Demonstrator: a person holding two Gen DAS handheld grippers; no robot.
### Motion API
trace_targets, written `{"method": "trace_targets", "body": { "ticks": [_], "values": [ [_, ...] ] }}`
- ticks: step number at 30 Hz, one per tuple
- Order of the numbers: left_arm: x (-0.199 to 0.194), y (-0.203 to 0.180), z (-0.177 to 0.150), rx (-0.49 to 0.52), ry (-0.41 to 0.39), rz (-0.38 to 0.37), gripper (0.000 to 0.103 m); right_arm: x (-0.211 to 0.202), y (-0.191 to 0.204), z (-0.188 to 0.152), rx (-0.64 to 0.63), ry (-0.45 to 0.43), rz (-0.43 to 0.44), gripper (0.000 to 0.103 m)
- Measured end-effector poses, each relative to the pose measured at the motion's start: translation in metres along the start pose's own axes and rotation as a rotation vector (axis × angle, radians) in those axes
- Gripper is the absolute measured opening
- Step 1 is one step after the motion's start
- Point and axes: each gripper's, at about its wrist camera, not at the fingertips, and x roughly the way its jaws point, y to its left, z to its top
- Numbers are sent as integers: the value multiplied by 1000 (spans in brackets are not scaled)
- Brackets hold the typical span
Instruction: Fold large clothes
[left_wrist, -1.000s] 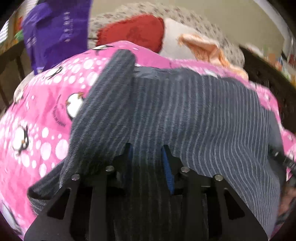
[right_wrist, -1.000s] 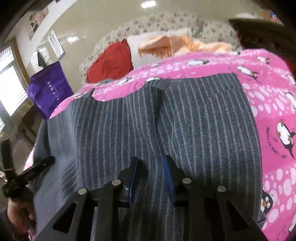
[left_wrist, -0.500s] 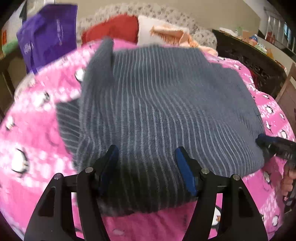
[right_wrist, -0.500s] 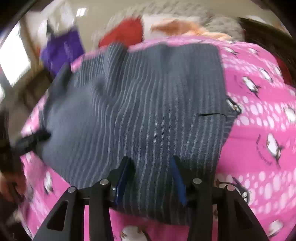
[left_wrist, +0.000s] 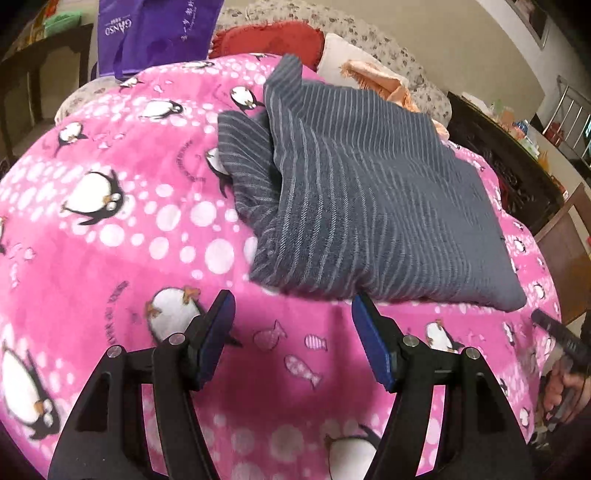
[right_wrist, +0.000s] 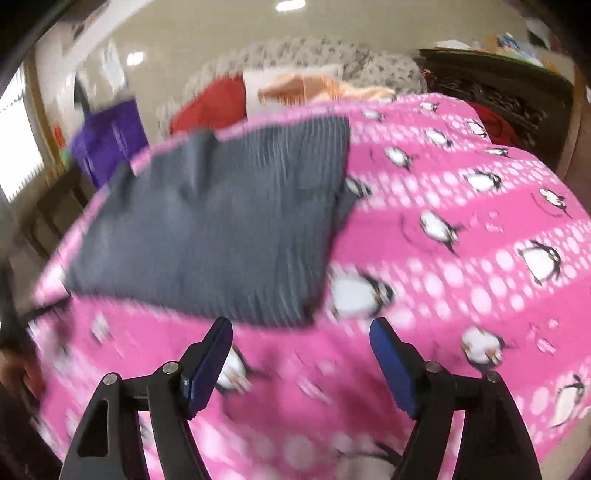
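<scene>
With both grips let go, one fold looks done
Left gripper (left_wrist: 291, 325) and right gripper (right_wrist: 301, 350) have just opened, empty; garment (left_wrist: 369, 206) lies just beyond the jaws, needing a fresh edge grasp

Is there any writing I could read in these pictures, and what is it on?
"GANSO": white print on the purple bag.
More white characters beside it on the bag: too small to read.
Curved dark lettering by the penguins on the pink blanket: too blurred to read.
Right wrist view: nothing legible, all blurred.
</scene>
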Motion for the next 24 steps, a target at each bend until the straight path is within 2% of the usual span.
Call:
{"method": "trace_targets", "body": {
  "ticks": [4, 6, 9, 10, 11, 12, 13, 14, 15, 18, 21, 24],
  "values": [
    [9, -7, 17, 58, 2, 23, 66, 18, -6, -13, -31, 98, 50, 75],
    [13, -9, 25, 95, -3, 32, 66, 24, 3, -8, -94, 89, 65, 75],
    [14, -14, 27, 151, -13, 26, 66, 33, 12, 0, -164, 52, 37, 74],
    [13, -14, 27, 157, -18, 11, 61, 40, 13, 7, -178, 40, 40, 73],
    [12, -12, 26, 153, -19, -9, 46, 43, 13, 10, -183, 29, 43, 73],
    [14, -11, 29, 139, -16, -22, 36, 48, 13, 15, -192, 23, 60, 61],
    [15, -9, 30, 121, -13, -29, 21, 52, 14, 19, -205, 26, 98, 47],
    [15, -7, 31, 100, -12, -39, 9, 54, 15, 22, -213, 35, 142, 30],
    [14, -7, 31, 85, -11, -54, 9, 53, 16, 25, -215, 37, 182, 22],
    [5, -8, 28, 89, -18, -72, 6, 37, 9, 32, -184, 11, 240, 15],
    [-11, -5, 21, 79, -16, -127, 5, 10, -3, 30, -144, -17, 310, 13],
    [-30, -5, 6, 94, -9, -159, 5, -11, -6, 20, -152, -6, 349, 13]
  ]
}}
